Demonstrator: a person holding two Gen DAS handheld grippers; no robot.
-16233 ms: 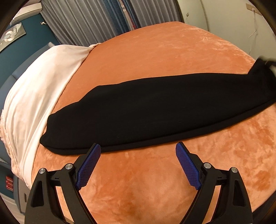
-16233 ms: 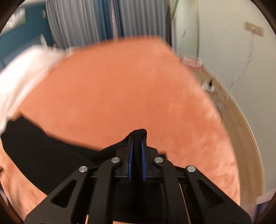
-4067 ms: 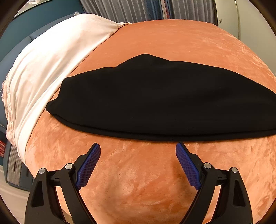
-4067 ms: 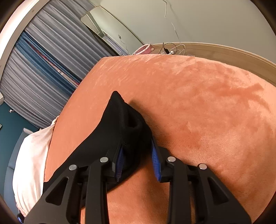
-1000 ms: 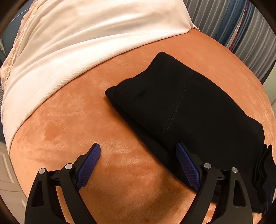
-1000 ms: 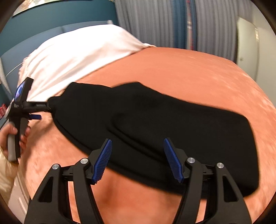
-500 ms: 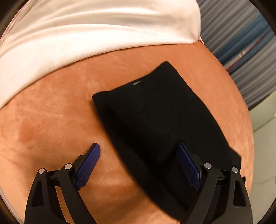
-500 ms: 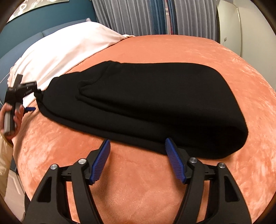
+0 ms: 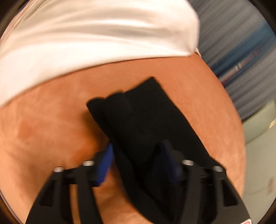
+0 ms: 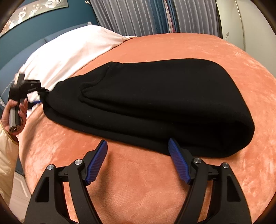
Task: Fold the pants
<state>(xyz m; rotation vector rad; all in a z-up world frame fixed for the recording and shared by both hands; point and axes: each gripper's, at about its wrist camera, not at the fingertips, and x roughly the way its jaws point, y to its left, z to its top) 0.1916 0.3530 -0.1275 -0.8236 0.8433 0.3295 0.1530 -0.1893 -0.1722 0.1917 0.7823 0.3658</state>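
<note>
The black pants (image 10: 155, 94) lie folded into a thick band across the orange blanket (image 10: 138, 181). My right gripper (image 10: 137, 141) sits at their near edge. Its jaws are opening, with only the fabric's rim and blanket between the pads. In the blurred left wrist view my left gripper (image 9: 137, 145) straddles the end of the pants (image 9: 155, 112). Its jaws are closing with fabric bunched between them, and I see no firm pinch. From the right wrist view the left gripper (image 10: 37, 95) is at the pants' far left end, held by a hand (image 10: 20, 110).
White bedding (image 10: 69, 48) covers the head of the bed behind the pants, and fills the top of the left wrist view (image 9: 86, 34). Grey and blue curtains (image 10: 138, 15) hang at the back. Bare orange blanket (image 9: 51, 129) lies left of the pants' end.
My left gripper's jaws have narrowed around the pants' end and the view has rolled. My right gripper has spread a little wider and settled lower at the pants' near edge.
</note>
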